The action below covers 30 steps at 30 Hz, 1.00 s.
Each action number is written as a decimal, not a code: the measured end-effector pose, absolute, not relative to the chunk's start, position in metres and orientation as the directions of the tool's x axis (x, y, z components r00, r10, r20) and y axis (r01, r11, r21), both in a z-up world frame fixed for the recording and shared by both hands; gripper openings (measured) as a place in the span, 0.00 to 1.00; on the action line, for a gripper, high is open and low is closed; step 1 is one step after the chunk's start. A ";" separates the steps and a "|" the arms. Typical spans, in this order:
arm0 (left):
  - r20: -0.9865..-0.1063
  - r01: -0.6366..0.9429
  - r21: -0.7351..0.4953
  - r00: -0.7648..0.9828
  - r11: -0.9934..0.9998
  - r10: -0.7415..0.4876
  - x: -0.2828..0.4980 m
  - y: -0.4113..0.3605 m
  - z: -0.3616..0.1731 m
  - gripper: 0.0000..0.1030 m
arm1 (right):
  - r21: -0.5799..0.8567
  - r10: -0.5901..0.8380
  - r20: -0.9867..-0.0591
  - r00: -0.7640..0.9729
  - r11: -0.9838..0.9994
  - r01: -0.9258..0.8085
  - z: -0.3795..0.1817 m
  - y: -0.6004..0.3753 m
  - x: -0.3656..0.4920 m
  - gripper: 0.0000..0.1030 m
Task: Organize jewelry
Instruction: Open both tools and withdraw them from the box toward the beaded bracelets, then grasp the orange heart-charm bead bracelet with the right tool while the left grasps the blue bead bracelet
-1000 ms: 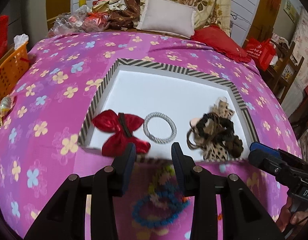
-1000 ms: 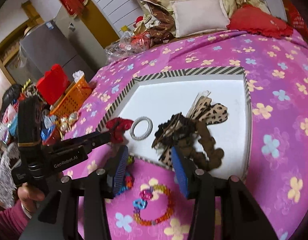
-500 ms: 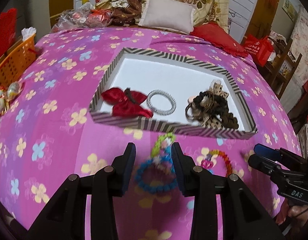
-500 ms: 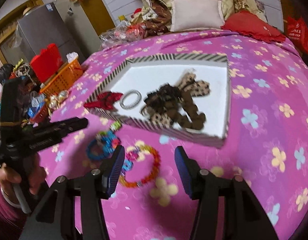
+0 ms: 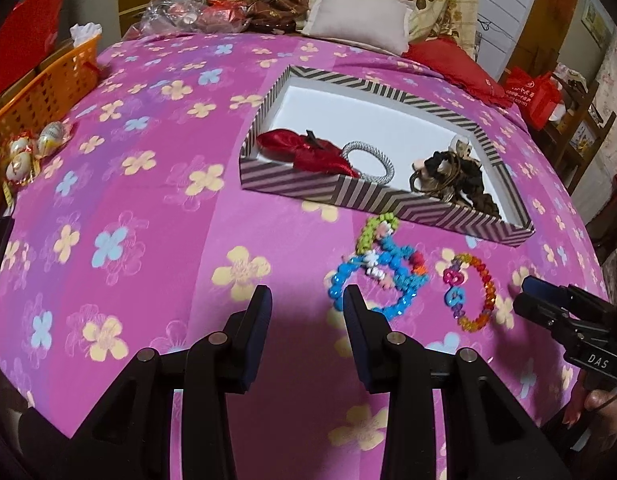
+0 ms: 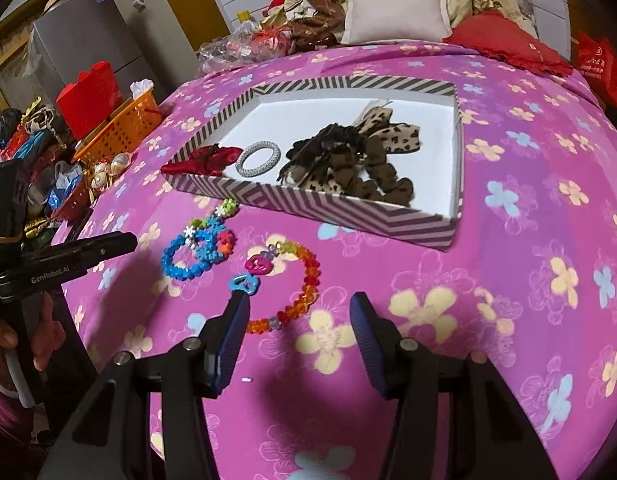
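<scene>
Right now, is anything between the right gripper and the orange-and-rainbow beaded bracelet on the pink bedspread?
Nothing visible: the right gripper is open just short of the orange-and-rainbow beaded bracelet, with bare pink bedspread between.

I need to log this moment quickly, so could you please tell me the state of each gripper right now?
Left gripper: open, holding nothing.
Right gripper: open, jaws have just been opening, nothing between them.

Two beaded bracelets (image 5: 378, 270) (image 6: 286, 286) lie flat before striped tray (image 6: 308, 200).
</scene>
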State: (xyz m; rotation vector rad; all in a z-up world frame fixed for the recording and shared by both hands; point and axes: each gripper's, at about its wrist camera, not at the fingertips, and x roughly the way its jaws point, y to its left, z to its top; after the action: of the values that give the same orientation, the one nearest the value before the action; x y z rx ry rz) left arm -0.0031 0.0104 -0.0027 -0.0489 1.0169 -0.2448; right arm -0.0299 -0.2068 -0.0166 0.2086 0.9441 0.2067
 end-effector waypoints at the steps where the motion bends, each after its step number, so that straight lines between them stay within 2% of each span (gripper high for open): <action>1: -0.837 0.179 -0.154 0.499 0.972 -0.225 -0.003 0.011 -0.004 0.27 | 0.265 0.267 -0.779 0.568 0.960 -0.089 -0.017 -0.205 -0.030 0.53; 23: -0.865 0.191 -0.154 0.448 0.970 -0.225 0.018 -0.008 -0.032 0.27 | 0.142 0.177 -0.814 0.553 0.984 -0.106 -0.033 -0.190 -0.006 0.53; 30: -0.867 0.225 -0.102 0.458 0.969 -0.198 0.022 -0.019 -0.032 0.27 | 0.084 0.129 -0.813 0.568 0.991 -0.106 -0.037 -0.184 0.000 0.50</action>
State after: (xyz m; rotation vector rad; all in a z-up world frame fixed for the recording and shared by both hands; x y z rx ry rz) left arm 0.0221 -0.0190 -0.0324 0.0283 1.0639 -0.2602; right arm -0.0003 -0.1844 -0.0374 0.0267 0.9566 0.1378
